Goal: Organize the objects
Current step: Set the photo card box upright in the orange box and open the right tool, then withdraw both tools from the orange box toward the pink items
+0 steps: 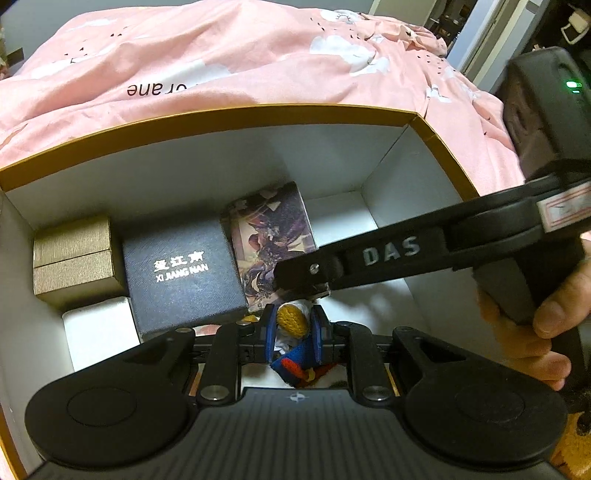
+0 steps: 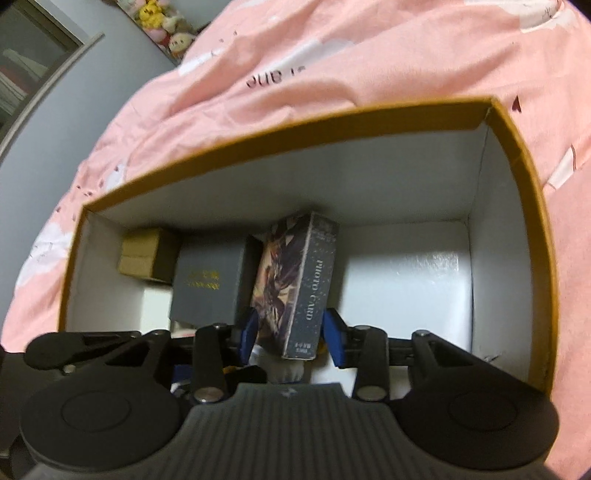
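Note:
An open gold-rimmed cardboard box (image 1: 236, 114) (image 2: 280, 129) with white inside lies on a pink bedspread. In it are a gold gift box (image 1: 74, 254) (image 2: 142, 256), a dark "XI JIANG NAN" box (image 1: 183, 271) (image 2: 207, 288), a white box (image 1: 99, 328) and a purple photo-card box (image 1: 273, 236) (image 2: 295, 284). My left gripper (image 1: 294, 334) is shut on a small knitted doll (image 1: 293, 321) low in the box. My right gripper (image 2: 293, 336) has its blue pads (image 2: 334, 338) on either side of the tilted photo-card box, with a gap at the right pad; it also reaches in from the right in the left wrist view (image 1: 301, 277).
The pink bedspread (image 1: 221, 55) (image 2: 332, 55) surrounds the box. The right part of the box floor (image 2: 406, 295) is bare white. Plush toys (image 2: 162, 22) and a grey wall stand far off at the left.

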`<state>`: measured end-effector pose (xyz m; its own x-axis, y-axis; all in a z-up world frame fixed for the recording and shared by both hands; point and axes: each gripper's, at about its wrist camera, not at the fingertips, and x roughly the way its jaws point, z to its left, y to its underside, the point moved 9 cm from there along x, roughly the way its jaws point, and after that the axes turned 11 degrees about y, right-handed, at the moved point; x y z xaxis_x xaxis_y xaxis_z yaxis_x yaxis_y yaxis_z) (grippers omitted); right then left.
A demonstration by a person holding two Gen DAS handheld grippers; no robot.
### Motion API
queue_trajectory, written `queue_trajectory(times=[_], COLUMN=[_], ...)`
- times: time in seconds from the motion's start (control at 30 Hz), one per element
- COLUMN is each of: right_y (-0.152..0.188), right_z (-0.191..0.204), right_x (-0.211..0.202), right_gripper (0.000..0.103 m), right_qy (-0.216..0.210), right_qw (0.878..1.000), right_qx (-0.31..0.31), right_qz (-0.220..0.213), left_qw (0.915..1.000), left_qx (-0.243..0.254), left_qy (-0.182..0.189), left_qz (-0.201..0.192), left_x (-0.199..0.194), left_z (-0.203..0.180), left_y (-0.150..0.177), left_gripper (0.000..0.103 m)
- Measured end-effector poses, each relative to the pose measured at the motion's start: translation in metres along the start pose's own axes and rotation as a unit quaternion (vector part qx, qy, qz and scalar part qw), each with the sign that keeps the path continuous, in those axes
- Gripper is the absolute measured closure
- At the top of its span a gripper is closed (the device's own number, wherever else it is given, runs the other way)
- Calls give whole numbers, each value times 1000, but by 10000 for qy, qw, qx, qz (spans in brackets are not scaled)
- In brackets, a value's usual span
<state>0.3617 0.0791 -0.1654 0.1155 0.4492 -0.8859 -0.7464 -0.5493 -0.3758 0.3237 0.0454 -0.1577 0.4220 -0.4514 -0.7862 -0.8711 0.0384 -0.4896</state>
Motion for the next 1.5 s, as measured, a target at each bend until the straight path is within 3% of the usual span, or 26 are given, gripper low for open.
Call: queue_trajectory(times=[0.13, 0.27, 0.33, 0.53, 0.7, 0.73, 0.77, 0.9, 1.0, 1.13, 1.3, 1.5], right_y=[11, 13, 12, 12, 6, 4, 2, -2, -5, -2, -3, 2], right_z=[-7, -6, -2, -1, 7, 7, 7, 2, 3, 10, 10, 12], right_x=[16, 16, 16, 9, -14, -17, -19, -12, -8, -8, -9, -40], right_gripper=[59, 59, 59, 58, 59, 61, 70, 79, 79, 79, 76, 71], right_qy=[-154, -206, -177, -147, 291, 376, 414, 373, 186, 233, 196, 222], right_qw=[9985, 9980, 9990, 9995, 9963, 9948, 9935, 9942, 9951, 9919, 9934, 9923], right_qx=[315, 338, 155, -91, -743, -838, -915, -912, -845, -1111, -992, -925], right_qz=[432, 488, 378, 256, -323, -436, -528, -436, -479, -567, -544, -788], left_qw=[10000, 9999, 10000, 9996, 9999, 9999, 9999, 9999, 9999, 9999, 9999, 9995], left_qx=[-8, 118, 81, 187, 55, 42, 43, 47, 37, 30, 6, -66], left_qy=[16, -5, -10, -178, -82, -79, -89, -94, -92, -96, -116, -134], left_qz=[26, 46, 31, 120, 72, 62, 56, 50, 44, 35, -5, -266], left_x=[1, 2, 3, 6, 6, 5, 6, 7, 7, 7, 5, -11], left_z=[2, -1, -2, -6, -1, -1, 0, 1, 0, 0, 0, -4], left_y=[0, -1, -2, -1, -2, -2, -2, -3, -2, -1, -1, -4], left_gripper=[82, 80, 73, 73, 75, 77, 77, 77, 77, 77, 77, 77])
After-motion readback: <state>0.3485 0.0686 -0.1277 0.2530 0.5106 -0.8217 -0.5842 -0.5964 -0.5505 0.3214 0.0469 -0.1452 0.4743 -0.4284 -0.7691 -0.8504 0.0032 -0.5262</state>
